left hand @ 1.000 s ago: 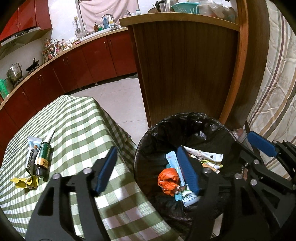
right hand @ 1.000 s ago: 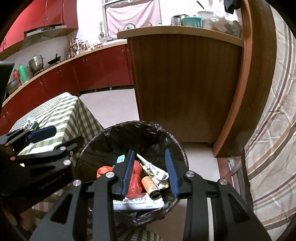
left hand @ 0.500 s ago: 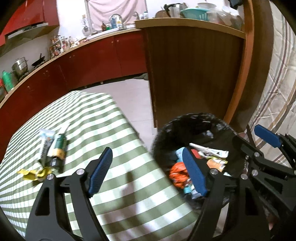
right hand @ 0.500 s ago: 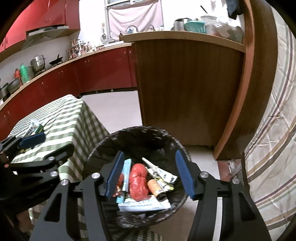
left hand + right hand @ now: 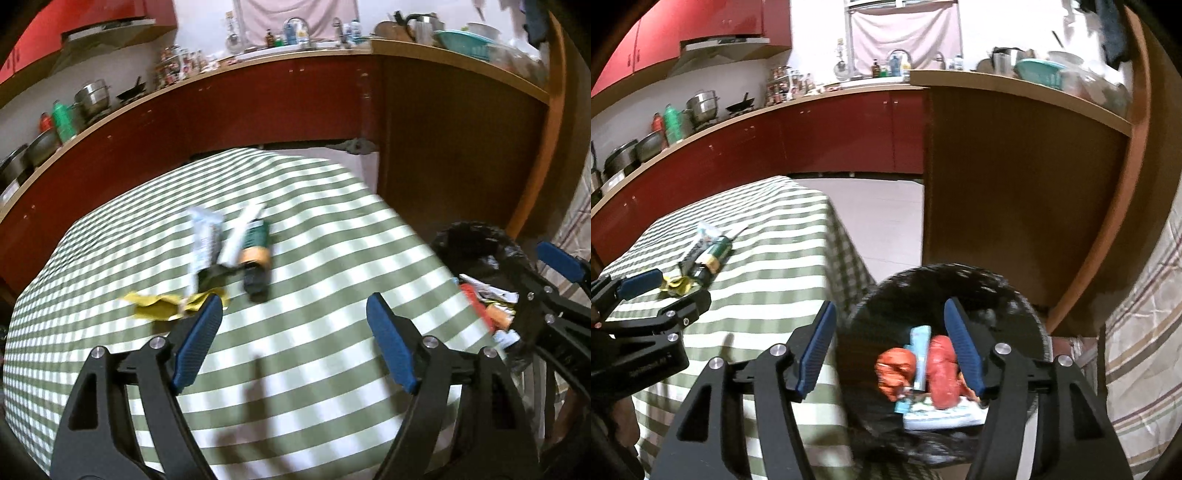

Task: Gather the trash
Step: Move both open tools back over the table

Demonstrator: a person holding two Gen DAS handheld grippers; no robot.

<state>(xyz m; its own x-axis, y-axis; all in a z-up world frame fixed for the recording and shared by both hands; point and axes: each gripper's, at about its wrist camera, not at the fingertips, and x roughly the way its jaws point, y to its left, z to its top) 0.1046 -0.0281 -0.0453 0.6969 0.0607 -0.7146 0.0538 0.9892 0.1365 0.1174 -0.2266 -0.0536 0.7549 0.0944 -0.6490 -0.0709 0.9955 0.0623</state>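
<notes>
Trash left on table: yellow wrapper [image 5: 162,309], white sachet [image 5: 202,240], green tube [image 5: 255,254] — clustered centre-left of left wrist frame, on green checked cloth [image 5: 314,369].
Left gripper [image 5: 294,345]: jaws just been opening, wide apart, nothing between, over cloth near the cluster.
Bin [image 5: 1004,295]: black liner, lower centre of right wrist frame, holds orange bags [image 5: 897,369] and wrappers.
Right gripper [image 5: 889,350]: jaws just been opening, released, empty, above bin's left rim.

A green tube [image 5: 255,243], a white tube [image 5: 242,232], a pale wrapper [image 5: 202,240] and a crumpled yellow wrapper [image 5: 159,306] lie close together on the checked counter [image 5: 314,369]. Beside it, the black-lined bin [image 5: 1004,295] holds red-orange bags [image 5: 942,373], a blue packet [image 5: 918,354] and a flat white packet [image 5: 942,415].
</notes>
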